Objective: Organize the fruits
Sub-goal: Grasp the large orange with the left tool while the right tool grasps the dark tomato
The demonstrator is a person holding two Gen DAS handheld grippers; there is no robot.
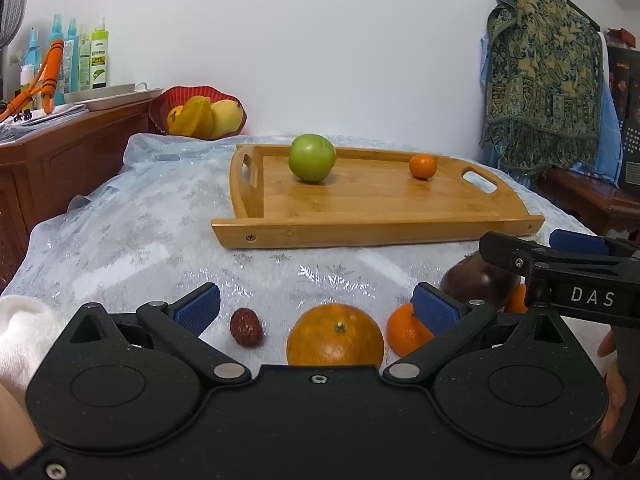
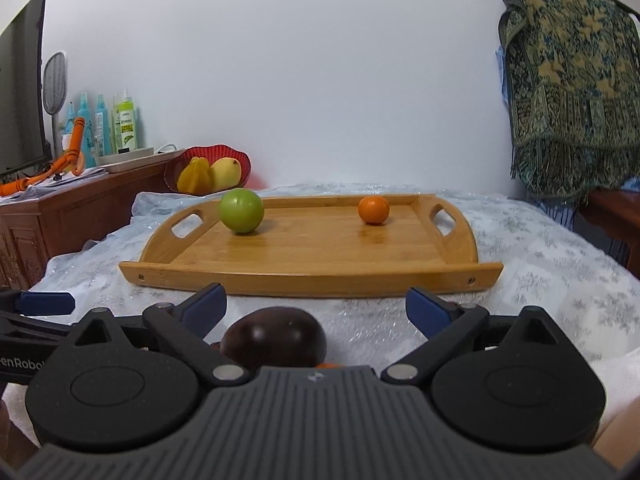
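Wooden tray [image 2: 308,280] holding green apple [image 2: 242,210] and mandarin [image 2: 373,209], both grippers' jaws wide

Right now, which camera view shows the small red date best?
The left wrist view: the red date lies unobstructed on the tablecloth. In the right wrist view, only an unclear reddish sliver shows beside the dark purple fruit.

We see a glossy wooden tray [image 1: 360,208], a shiny crinkled plastic sheet [image 1: 132,216] over the table, and matt black plastic tongs [image 1: 316,308].

Green apple [image 1: 312,157] and orange mandarin [image 1: 423,166] on tan wooden tray [image 1: 376,233]; cloth [image 1: 132,216] silvery-white.
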